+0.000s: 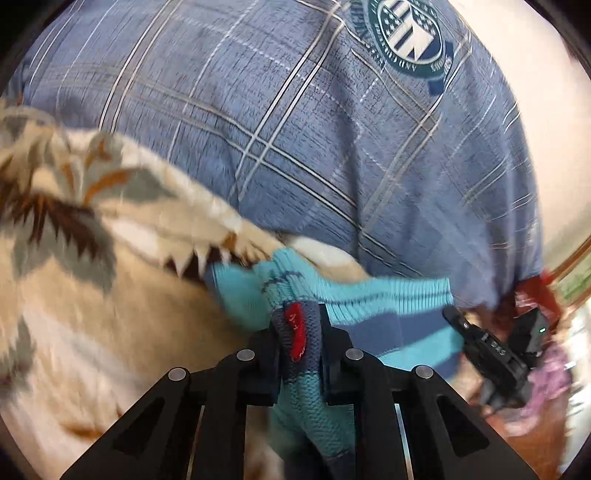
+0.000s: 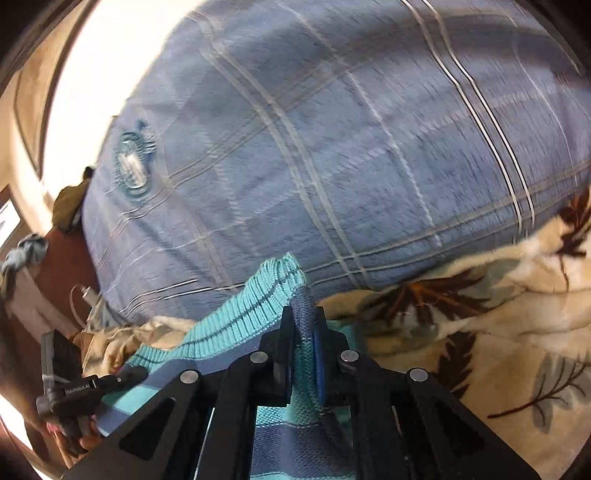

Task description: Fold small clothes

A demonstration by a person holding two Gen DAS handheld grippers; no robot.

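A small knitted garment (image 1: pixel 373 299) in turquoise and blue stripes with a ribbed hem hangs stretched between my two grippers. My left gripper (image 1: pixel 298 332) is shut on one corner of it, where a red label (image 1: pixel 296 332) shows between the fingers. My right gripper (image 2: pixel 302 332) is shut on the other corner of the garment (image 2: pixel 236 325), with the ribbed edge sticking up past the fingertips. The right gripper also shows in the left wrist view (image 1: pixel 491 354) at the right, and the left gripper shows in the right wrist view (image 2: pixel 74 387) at the lower left.
A large blue plaid pillow (image 1: pixel 295 122) with a round green emblem (image 1: pixel 406 33) fills the background; it also shows in the right wrist view (image 2: pixel 332 147). A cream blanket with a leaf print (image 1: pixel 92 240) lies below and beside it (image 2: pixel 480 314). Pink cloth (image 1: pixel 546 376) lies at the right.
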